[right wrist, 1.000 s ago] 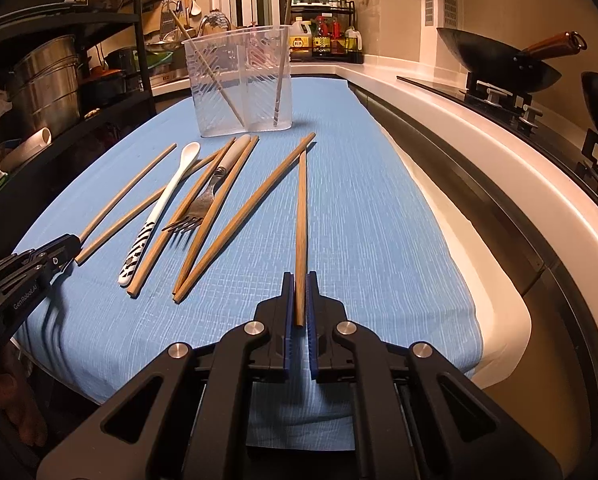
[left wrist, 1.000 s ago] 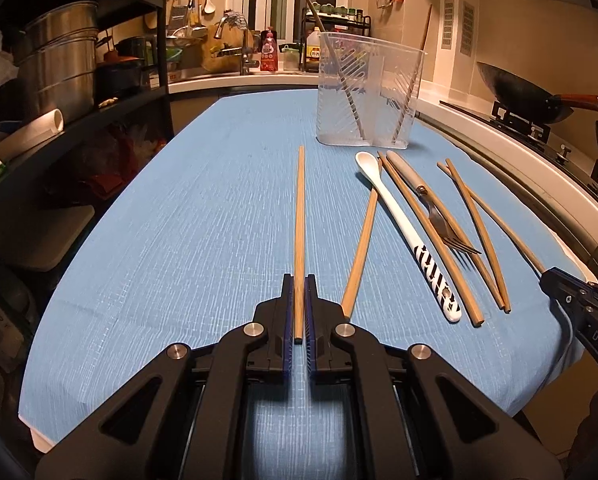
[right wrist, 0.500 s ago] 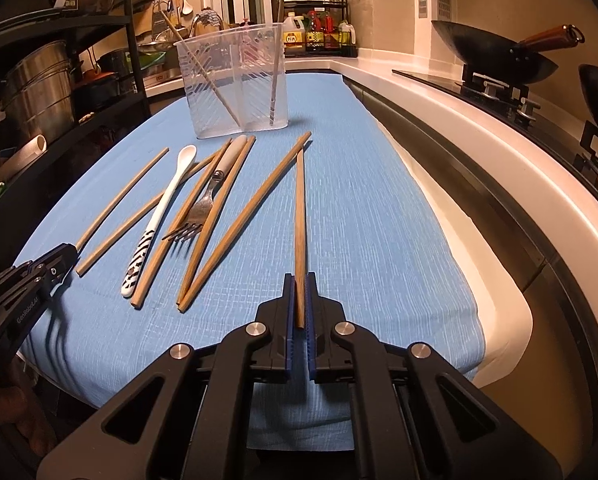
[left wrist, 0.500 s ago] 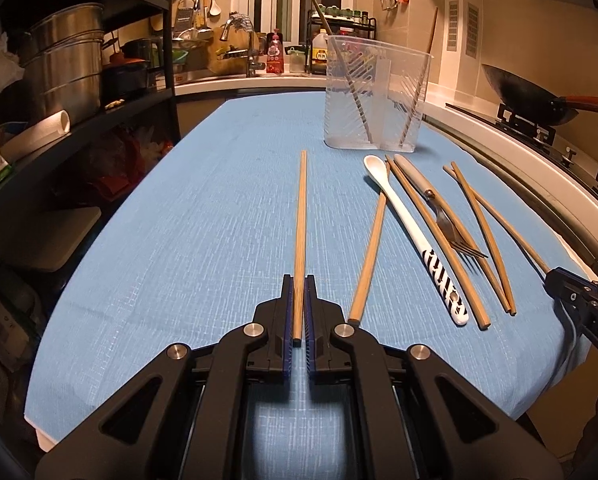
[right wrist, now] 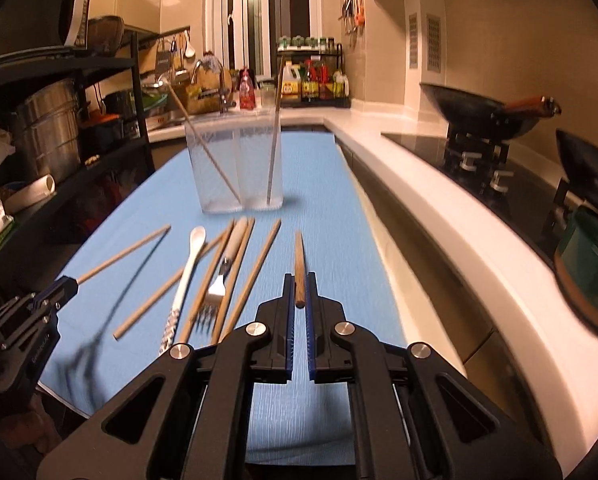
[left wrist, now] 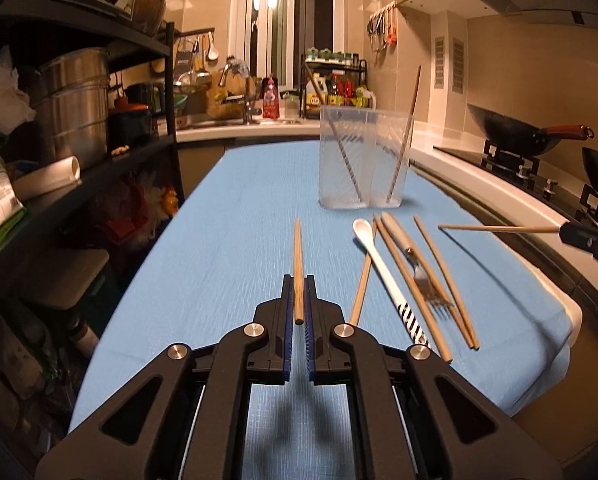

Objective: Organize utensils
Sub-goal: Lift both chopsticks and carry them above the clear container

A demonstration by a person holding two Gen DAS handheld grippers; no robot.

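Gripping one wooden chopstick (left wrist: 298, 264) in my left hand-held gripper (left wrist: 298, 300) and another chopstick (right wrist: 299, 266) in my right hand-held gripper (right wrist: 299, 296), I held both clear above the blue-covered desk (left wrist: 235, 240). Near the clear plastic holder (left wrist: 363, 160), a white spoon (left wrist: 383, 268), fork (left wrist: 423, 280) and loose chopsticks (left wrist: 445, 276) lay together.

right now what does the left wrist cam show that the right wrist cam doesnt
Left wrist only: the right gripper from the side, holding its chopstick level above the blue cloth.

Right wrist only: the left gripper from the side with its chopstick, and a teal pot by the stove.

Both: the clear holder with two chopsticks inside, the white spoon, the fork, loose chopsticks and the wok.
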